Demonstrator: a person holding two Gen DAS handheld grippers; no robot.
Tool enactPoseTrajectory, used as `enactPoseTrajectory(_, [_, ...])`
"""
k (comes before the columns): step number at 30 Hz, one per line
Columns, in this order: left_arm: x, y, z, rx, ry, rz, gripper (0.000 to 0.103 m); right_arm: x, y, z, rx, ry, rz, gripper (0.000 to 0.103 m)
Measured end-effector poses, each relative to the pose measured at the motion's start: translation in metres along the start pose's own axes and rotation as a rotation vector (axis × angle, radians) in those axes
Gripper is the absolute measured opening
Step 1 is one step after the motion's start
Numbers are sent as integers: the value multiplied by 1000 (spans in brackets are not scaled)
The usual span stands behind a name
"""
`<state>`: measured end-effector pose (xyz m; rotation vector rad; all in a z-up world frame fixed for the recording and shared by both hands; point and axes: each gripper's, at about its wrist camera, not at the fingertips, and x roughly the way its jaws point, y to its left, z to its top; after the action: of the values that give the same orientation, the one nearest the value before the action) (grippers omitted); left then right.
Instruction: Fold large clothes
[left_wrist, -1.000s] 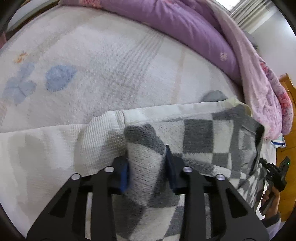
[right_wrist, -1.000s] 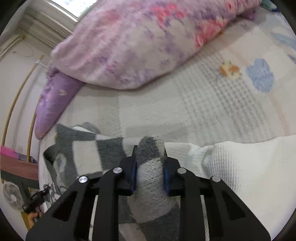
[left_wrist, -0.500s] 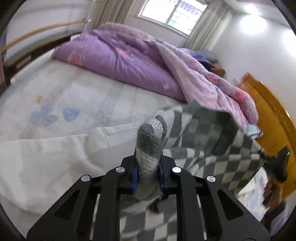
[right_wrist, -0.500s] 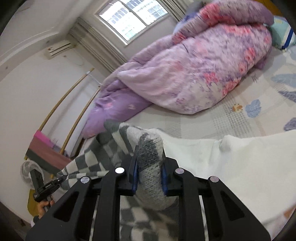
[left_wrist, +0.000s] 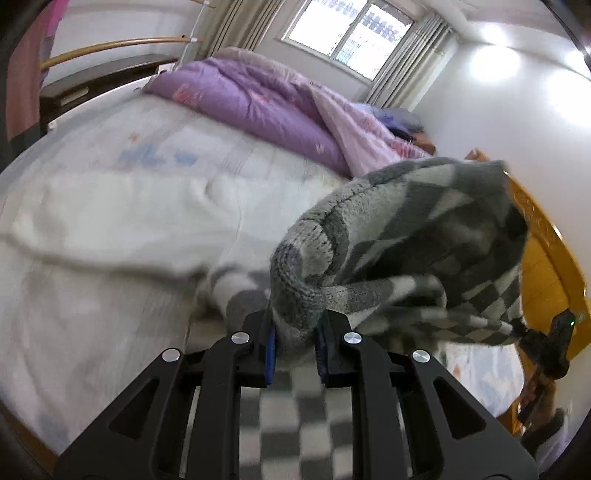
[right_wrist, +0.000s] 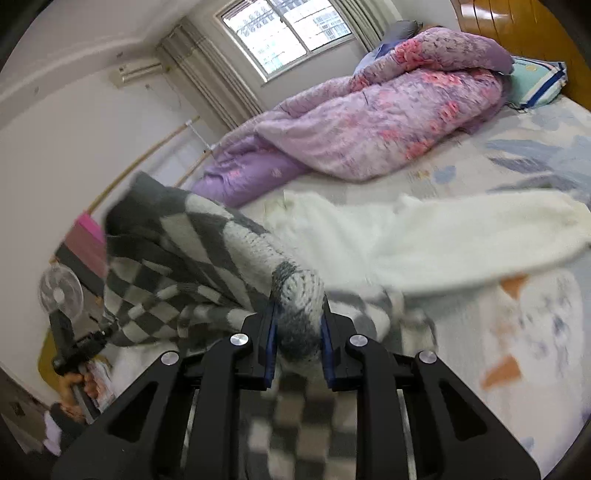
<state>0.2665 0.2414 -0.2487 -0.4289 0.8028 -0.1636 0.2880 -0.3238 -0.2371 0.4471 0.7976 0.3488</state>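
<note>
Clearly both hands are mid-lift: the left gripper (left_wrist: 295, 341) is clenched on a bunched edge of the grey-and-white checked knitted garment (left_wrist: 413, 236), and the right gripper (right_wrist: 297, 341) is clamped on another bunched edge of the same garment (right_wrist: 192, 254), each showing thick knit squeezed between its blue pads. The garment hangs in the air between the two grippers, above the near part of the bed with its pale printed sheet (left_wrist: 92, 280); its lower part drops out of sight below the fingers in both views, so I cannot tell whether the hem touches the bed. Just beyond it lies a cream white fleecy garment (right_wrist: 461, 236) spread flat on the sheet, and a purple and pink floral quilt (right_wrist: 388, 122) is heaped well apart at the far side. The step in hand looks like raising and spreading the knit so it can be laid down for a fold. To do it well, I judge the two grips should be kept level and drawn apart until the top edge between them runs taut, since the cloth now sags and twists in the middle. The thick knit is heavy and stretchy, so a slow, even lowering would let it settle flat. Some care is needed not to drag or cover the cream garment, which sits right next to the landing spot; motion blur hides finer detail.
</note>
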Motion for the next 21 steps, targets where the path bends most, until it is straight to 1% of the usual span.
enactPoseTrajectory(2, [-5,10,-34,-13,33,19,16,-3,-5,-25,-20,23,-37,18])
enactPoseTrajectory(3, [-4,16,-51,-17,55,30,16,-3,-9,-44,-39,38,-68,18])
enactPoseTrajectory(5, [4,27,-81,-33,110,49,17,7,-21,-78,-41,102,-123,19])
enactPoseTrajectory(6, [9,35,-94,-50,134,57,17,9,-27,-90,-34,116,-148,20])
enactPoseTrajectory(8, [13,47,-116,-93,147,65,18,17,-46,-116,30,146,-184,21])
enactPoseTrajectory(10, [13,50,-124,-102,143,65,20,17,-59,-128,99,142,-183,25])
enactPoseTrajectory(11, [12,51,-126,-105,142,74,23,16,-63,-134,125,141,-173,26])
enactPoseTrajectory(12, [10,51,-127,-110,139,72,25,16,-63,-136,133,145,-180,28])
enactPoseTrajectory(13, [6,51,-128,-117,134,72,29,16,-62,-139,140,148,-184,32])
enactPoseTrajectory(15, [-1,50,-129,-117,122,75,35,11,-60,-141,160,130,-172,33])
enactPoseTrajectory(16, [-6,49,-132,-128,115,77,41,9,-59,-141,173,127,-171,33])
enactPoseTrajectory(18, [-22,56,-142,-181,105,59,47,0,-56,-144,205,114,-164,33])
enactPoseTrajectory(19, [-30,58,-147,-197,94,54,54,-8,-58,-146,217,109,-155,35])
enactPoseTrajectory(20, [-40,58,-150,-205,71,58,55,-15,-57,-148,239,97,-147,37])
enactPoseTrajectory(21, [-47,57,-151,-211,59,55,55,-21,-56,-151,253,90,-140,42])
